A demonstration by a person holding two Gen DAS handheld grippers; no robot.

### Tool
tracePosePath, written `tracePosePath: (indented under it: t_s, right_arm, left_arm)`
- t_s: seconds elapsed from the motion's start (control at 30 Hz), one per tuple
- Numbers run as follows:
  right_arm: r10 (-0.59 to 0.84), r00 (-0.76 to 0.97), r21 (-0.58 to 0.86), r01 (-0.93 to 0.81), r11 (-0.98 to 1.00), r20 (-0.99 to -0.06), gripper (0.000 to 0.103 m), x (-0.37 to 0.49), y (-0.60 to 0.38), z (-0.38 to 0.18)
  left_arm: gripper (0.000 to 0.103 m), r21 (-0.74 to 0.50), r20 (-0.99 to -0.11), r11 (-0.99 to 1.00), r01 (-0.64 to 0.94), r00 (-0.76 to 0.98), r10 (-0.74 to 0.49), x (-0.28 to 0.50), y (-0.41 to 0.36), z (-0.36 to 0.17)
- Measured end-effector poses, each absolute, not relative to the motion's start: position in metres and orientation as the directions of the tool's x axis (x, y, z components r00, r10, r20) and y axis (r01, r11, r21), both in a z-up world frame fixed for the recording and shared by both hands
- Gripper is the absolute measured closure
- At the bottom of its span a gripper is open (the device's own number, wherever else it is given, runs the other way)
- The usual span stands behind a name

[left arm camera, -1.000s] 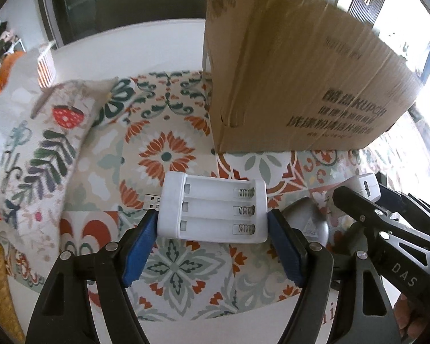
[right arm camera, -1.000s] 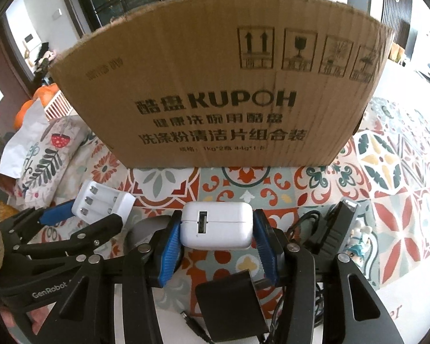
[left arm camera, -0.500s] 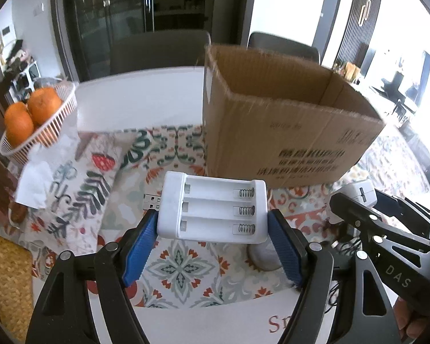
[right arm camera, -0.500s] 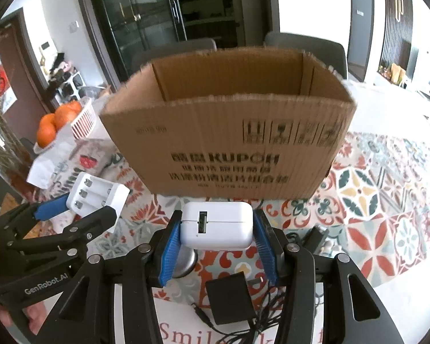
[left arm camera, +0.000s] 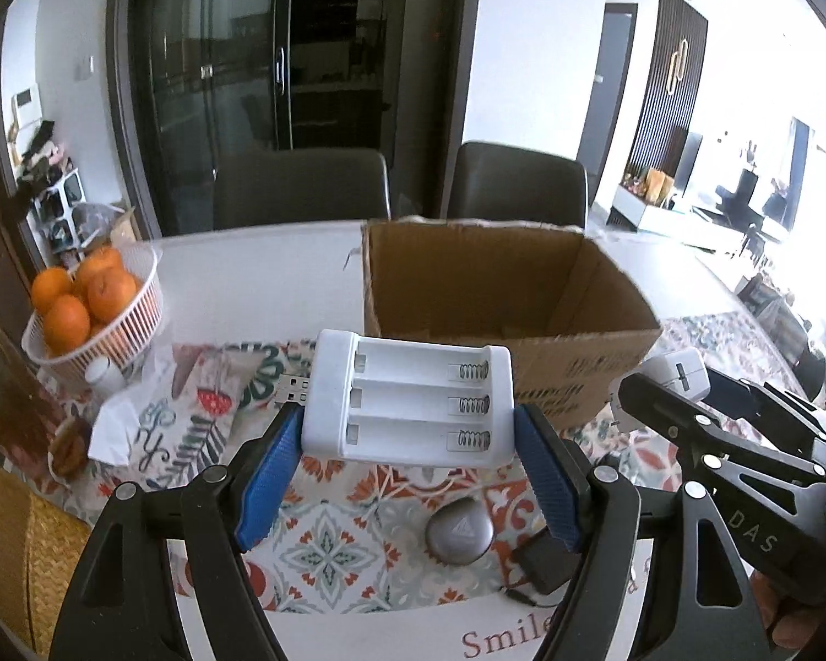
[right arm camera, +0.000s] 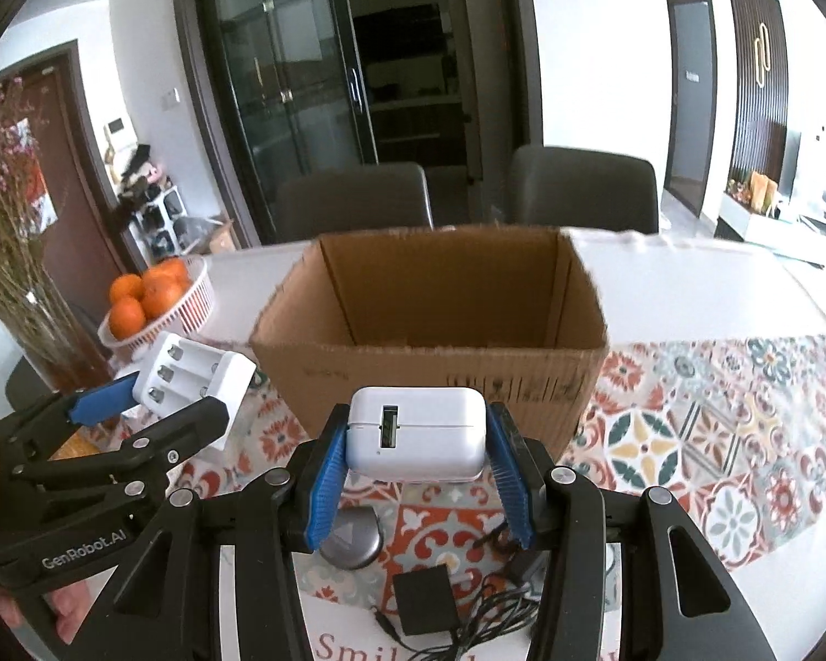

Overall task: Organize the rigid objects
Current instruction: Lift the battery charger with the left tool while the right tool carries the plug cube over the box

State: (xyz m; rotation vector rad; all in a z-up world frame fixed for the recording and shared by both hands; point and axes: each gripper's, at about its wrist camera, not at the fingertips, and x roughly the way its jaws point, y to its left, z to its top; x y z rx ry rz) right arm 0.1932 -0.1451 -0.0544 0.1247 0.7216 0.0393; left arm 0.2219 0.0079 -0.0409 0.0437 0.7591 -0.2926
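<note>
My left gripper [left arm camera: 407,440] is shut on a white three-slot battery charger [left arm camera: 407,399], held above the patterned mat in front of the open cardboard box [left arm camera: 501,297]. My right gripper [right arm camera: 416,446] is shut on a white USB power adapter [right arm camera: 416,432], held just before the box's [right arm camera: 440,297] near wall. The left gripper and charger [right arm camera: 193,374] show at left in the right wrist view; the right gripper and adapter [left arm camera: 683,374] show at right in the left wrist view. The box looks empty as far as I see.
A grey round case [left arm camera: 460,531] and a black adapter with cable [right arm camera: 427,597] lie on the mat below. A white basket of oranges [left arm camera: 91,303] stands at left, with a folded patterned cloth [left arm camera: 193,418]. Two chairs [right arm camera: 352,204] stand behind the table.
Both grippers have risen with their objects, from below the box's rim to a height where the box's open inside shows.
</note>
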Motion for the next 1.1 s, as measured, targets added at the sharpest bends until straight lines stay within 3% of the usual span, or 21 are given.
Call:
tracePosePath:
  t_s: [0.5,0.8,1.1]
  right_arm:
    - [0.07,0.801,0.115,-0.001,0.993,-0.595,0.056,0.212,-0.158,-0.022]
    - [0.071,0.803,0.127,0.006,0.992,-0.592,0.056,0.25,-0.169,-0.012]
    - [0.103,0.754,0.161,0.004,0.987,-0.649,0.056,0.291,-0.184,-0.018]
  left_arm:
    - [0.027,-0.094,-0.65,0.955,0.28,0.71,-0.272,0.251,-0.014,-0.011]
    - [0.027,-0.077,-0.678,0.955,0.285,0.688,-0.26,0.294,-0.03,-0.002]
    - [0.027,-0.077,-0.758,0.957,0.28,0.607,-0.238,0.334,-0.044,-0.008]
